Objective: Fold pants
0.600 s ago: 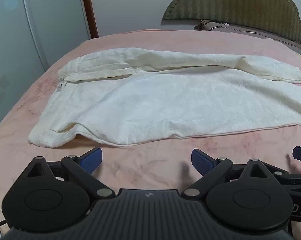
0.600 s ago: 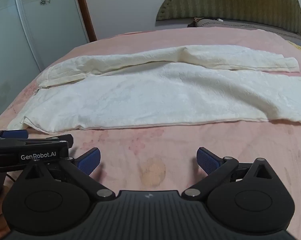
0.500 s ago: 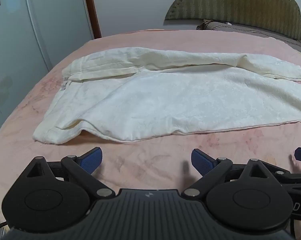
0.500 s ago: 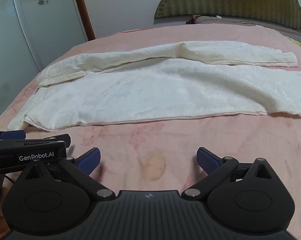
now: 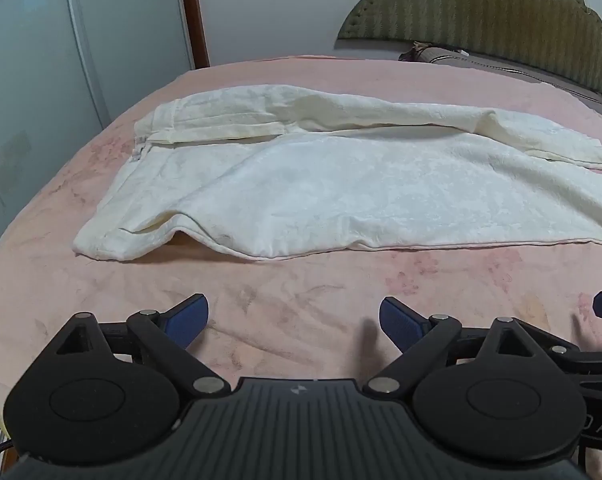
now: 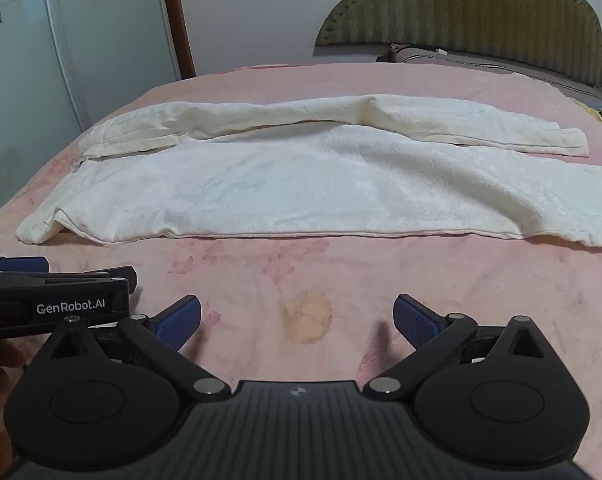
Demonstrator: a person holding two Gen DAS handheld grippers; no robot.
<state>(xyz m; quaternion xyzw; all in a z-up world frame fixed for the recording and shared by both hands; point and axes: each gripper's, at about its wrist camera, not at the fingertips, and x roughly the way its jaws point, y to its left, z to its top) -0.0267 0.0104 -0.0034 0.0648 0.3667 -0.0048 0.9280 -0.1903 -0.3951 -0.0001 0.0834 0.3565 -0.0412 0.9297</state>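
A pair of cream white pants (image 6: 301, 184) lies flat on a big pink blanket (image 6: 341, 280) that covers a bed. The pants stretch sideways across the bed, from left to right. The waist end is on the left, and its near corner is bumped up a little. The two legs run to the right side. One leg is wide and lies nearer. The other leg looks thinner and more wrinkled, and it lies just past the first one, on the far side, touching it. The left gripper (image 5: 293, 320) hangs over the pink blanket on the near side of the pants. Its two blue fingers are spread wide apart, and there is nothing between them. It does not touch the pants. The right gripper (image 6: 297, 318) hangs beside it, also over the bare blanket and near the pants. Its blue fingers are spread wide too, and it holds nothing. A pale orange spot on the blanket shows between its fingers. Far away at the right end of the bed stands a green headboard (image 6: 461, 12). On the far left is a pale door with flower pictures (image 6: 21, 80).
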